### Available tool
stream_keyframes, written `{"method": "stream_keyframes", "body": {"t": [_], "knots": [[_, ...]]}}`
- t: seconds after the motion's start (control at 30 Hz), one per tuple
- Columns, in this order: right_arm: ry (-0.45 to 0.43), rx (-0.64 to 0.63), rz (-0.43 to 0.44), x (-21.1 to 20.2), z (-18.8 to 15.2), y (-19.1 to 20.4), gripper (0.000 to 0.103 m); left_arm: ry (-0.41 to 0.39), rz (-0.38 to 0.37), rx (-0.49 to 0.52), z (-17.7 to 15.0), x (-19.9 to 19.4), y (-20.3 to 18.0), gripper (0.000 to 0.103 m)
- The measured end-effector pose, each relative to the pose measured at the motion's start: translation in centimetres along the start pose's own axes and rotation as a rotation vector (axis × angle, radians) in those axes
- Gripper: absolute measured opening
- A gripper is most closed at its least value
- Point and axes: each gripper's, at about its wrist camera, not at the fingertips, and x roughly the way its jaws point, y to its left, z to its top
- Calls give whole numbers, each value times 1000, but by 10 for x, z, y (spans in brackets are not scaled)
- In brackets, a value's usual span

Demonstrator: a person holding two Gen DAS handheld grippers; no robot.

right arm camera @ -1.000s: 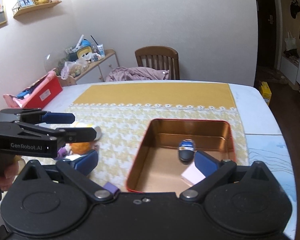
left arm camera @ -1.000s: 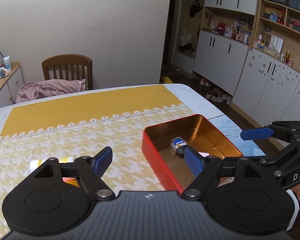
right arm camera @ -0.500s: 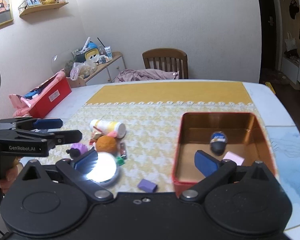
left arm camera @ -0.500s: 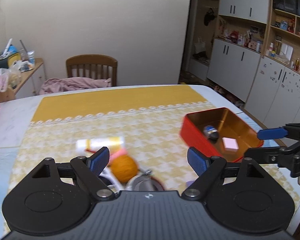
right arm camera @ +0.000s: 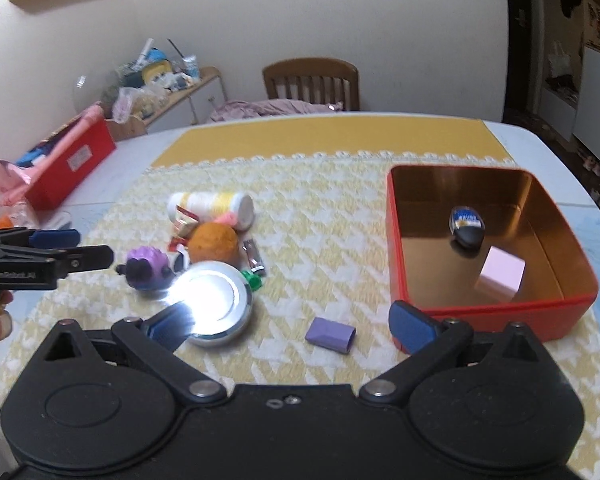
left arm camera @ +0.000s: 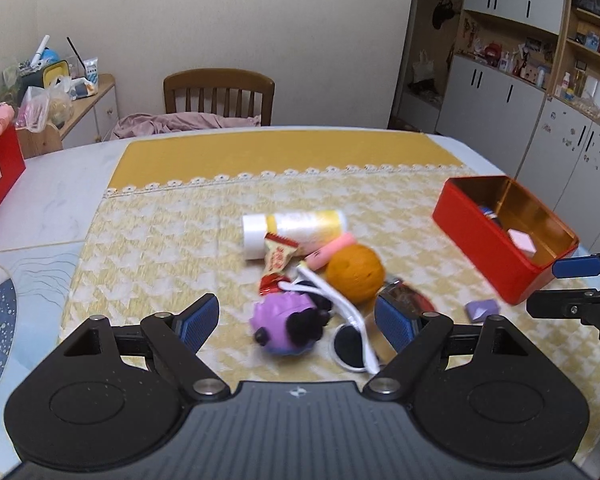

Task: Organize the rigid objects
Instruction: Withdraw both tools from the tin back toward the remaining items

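A red tin [right arm camera: 496, 312] with a gold inside stands at the right of the yellow cloth; it also shows in the left wrist view [left arm camera: 496, 252]. In it lie a dark egg-shaped object [right arm camera: 467, 226] and a pink block [right arm camera: 502, 274]. A pile left of it holds a white and yellow bottle [left arm camera: 296, 228], an orange ball [left arm camera: 354, 272], a purple toy [left arm camera: 288, 320] and a round mirror [right arm camera: 216, 304]. A purple block [right arm camera: 330, 334] lies alone. My left gripper [left arm camera: 296, 324] is open above the purple toy. My right gripper [right arm camera: 292, 320] is open and empty above the cloth.
A wooden chair [left arm camera: 220, 94] with pink cloth stands at the table's far side. A red box [right arm camera: 68, 166] sits at the left edge of the table. A cluttered side cabinet [left arm camera: 64, 92] is by the wall. White cupboards [left arm camera: 500, 100] stand at the right.
Both grippers have swung left, away from the red tin and toward the pile. The tin now sits at the right of both views. Both grippers stay open.
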Motion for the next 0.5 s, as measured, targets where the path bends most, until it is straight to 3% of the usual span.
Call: {"method": "stream_keyframes", "body": {"t": [0.23,0.5], "knots": [[49,38,-42,28,-8,7,97,47,-26,-6,-7,26,18,85],[92,99,-106,55,-9,4,84,86,-50,39,-13,49,19,85]]}}
